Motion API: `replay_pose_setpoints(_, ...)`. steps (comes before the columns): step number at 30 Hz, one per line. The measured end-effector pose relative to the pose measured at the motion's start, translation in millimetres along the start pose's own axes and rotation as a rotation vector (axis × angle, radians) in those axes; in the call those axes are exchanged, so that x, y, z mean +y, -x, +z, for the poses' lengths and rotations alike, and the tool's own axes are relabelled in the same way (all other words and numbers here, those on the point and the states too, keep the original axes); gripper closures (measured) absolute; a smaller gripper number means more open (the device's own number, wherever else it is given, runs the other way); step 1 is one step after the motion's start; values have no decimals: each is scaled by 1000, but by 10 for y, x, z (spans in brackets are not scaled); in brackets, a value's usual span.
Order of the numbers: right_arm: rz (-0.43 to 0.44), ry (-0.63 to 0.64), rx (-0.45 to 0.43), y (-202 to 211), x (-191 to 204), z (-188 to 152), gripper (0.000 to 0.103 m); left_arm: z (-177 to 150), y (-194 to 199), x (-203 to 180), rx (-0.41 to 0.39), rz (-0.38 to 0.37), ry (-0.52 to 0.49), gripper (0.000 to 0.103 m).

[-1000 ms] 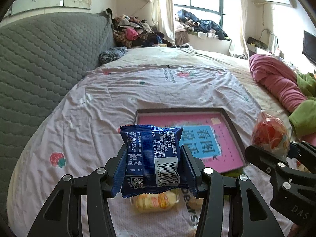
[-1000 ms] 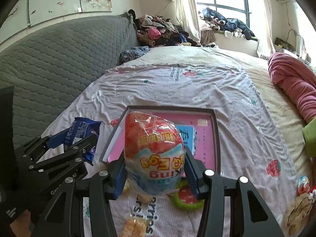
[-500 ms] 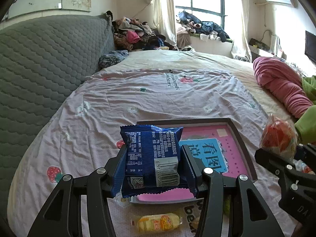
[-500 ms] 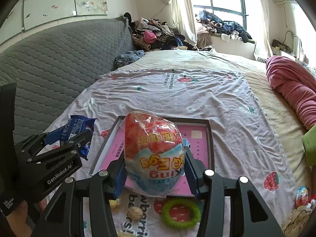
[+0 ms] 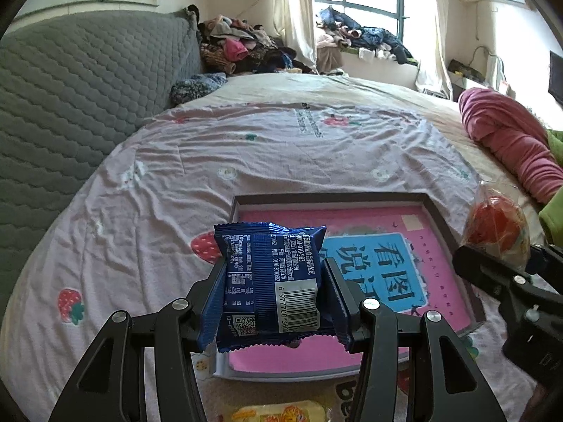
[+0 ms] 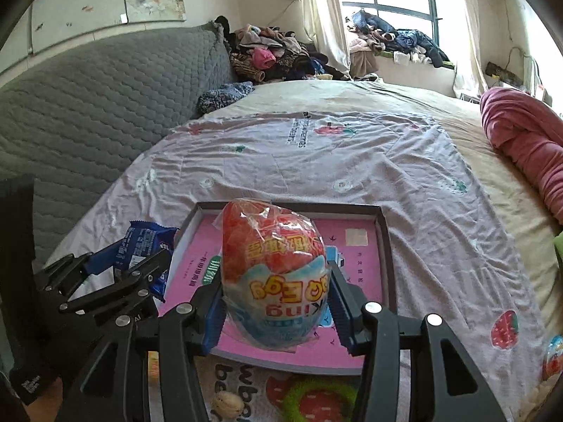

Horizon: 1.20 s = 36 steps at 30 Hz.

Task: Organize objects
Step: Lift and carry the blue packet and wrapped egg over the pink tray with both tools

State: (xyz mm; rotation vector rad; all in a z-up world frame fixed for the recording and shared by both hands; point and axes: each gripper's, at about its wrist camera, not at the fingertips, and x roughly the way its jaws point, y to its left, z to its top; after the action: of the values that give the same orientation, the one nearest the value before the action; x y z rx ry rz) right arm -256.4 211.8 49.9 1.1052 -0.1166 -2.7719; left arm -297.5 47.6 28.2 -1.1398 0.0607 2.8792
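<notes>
A shallow pink-floored box (image 5: 440,216) lies on the strawberry-print sheet (image 5: 158,190), directly ahead of both grippers. Loose items on the sheet near the box's front edge: one green ring (image 6: 318,395), one small beige round object (image 6: 228,404), one yellow snack pack (image 5: 281,413). The left gripper (image 5: 274,292) is clamped on one blue snack packet (image 5: 269,281), held above the box's near-left corner; barcode digits "6 97770" are legible. The right gripper (image 6: 276,304) is clamped on one wrapped egg toy (image 6: 274,274), held above the box; its lettering is inverted, and "Egg" can be made out.
</notes>
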Motion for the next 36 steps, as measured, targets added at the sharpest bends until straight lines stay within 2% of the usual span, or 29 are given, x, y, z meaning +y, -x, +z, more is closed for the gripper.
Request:
replay_pose_setpoints(8,-45,1,16,-366,-71,-96,51,-10,-325,8,-18,18,25,49)
replay_pose_setpoints(11,-65,0,19,-480,-126,-96,51,19,-417,2,-26,38,18,49)
replay_pose_setpoints(16,-90,24,51,-691,-148,-134,51,7,-547,-87,-26,28,-1,49)
replay_pose_setpoints(20,-65,24,69,-793,-140,-185,51,-49,-674,-161,-2,15,-13,49)
replay_pose_setpoints(26,-80,16,82,-904,-191,-224,51,-105,-775,-199,6,-7,-5,49)
replay_pose_setpoints(31,-77,20,97,-1037,-220,-253,51,-139,-844,-233,8,4,-19,49)
replay_pose_setpoints(36,-82,34,110,-1095,-210,-248,51,-174,-953,-218,38,-7,-12,49)
